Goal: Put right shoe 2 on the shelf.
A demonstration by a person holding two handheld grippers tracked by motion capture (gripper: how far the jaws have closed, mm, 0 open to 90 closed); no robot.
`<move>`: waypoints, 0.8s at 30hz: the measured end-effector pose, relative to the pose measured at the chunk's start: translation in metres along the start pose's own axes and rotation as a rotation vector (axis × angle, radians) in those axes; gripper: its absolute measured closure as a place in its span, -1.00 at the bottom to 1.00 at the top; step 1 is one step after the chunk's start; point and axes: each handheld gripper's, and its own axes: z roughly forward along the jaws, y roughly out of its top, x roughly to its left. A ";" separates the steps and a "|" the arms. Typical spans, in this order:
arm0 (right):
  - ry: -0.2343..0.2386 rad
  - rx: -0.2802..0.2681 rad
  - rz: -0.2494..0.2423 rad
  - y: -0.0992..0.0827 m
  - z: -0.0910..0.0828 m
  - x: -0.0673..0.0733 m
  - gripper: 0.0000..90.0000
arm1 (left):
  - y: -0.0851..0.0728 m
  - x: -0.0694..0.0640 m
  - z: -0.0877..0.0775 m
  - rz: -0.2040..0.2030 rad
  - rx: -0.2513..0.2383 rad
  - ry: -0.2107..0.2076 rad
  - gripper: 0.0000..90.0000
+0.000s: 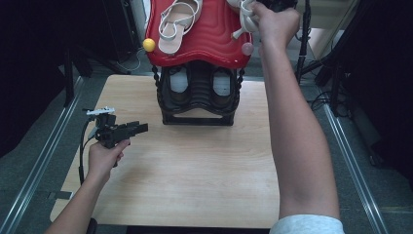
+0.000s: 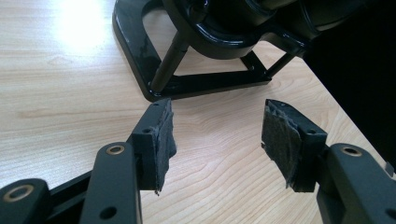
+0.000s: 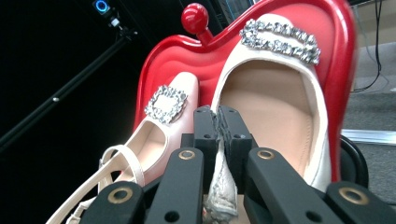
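Pinched almost fully together, the jaws of my right gripper [image 3: 219, 123] clamp a pale strap of the sandal [image 3: 271, 107] I am carrying; in the right gripper view that strap hangs down between the pads, and the shoe's body lies straight ahead of my fingertips, its long axis running away from them, heel end nearest, jewelled buckle at the far end. Its mate, the second sandal [image 3: 161, 126], lies just to the left of my fingertips, roughly parallel, on the red tray [image 3: 343, 70]. From the high view, my right hand [image 1: 275, 22] is up at the tray's [image 1: 204, 39] right end with the carried sandal's straps [image 1: 246, 19] dangling from it, while the other sandal [image 1: 178, 24] rests well to the left on the tray. My left gripper [image 1: 141, 128] sits low over the table [image 1: 195, 165], well apart from both shoes, so the right one is far nearer. In the left gripper view its pads [image 2: 161, 140] stand wide apart with nothing between them, and the black rack [image 2: 196, 79] stands just ahead.
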 end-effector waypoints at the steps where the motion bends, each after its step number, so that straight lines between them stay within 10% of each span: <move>1: -0.004 0.001 -0.004 -0.002 0.002 0.002 0.96 | 0.000 0.000 0.000 0.003 0.004 0.000 -0.02; 24: -0.034 0.043 -0.047 -0.037 0.027 0.013 0.91 | 0.000 -0.001 0.001 0.000 -0.001 0.000 -0.02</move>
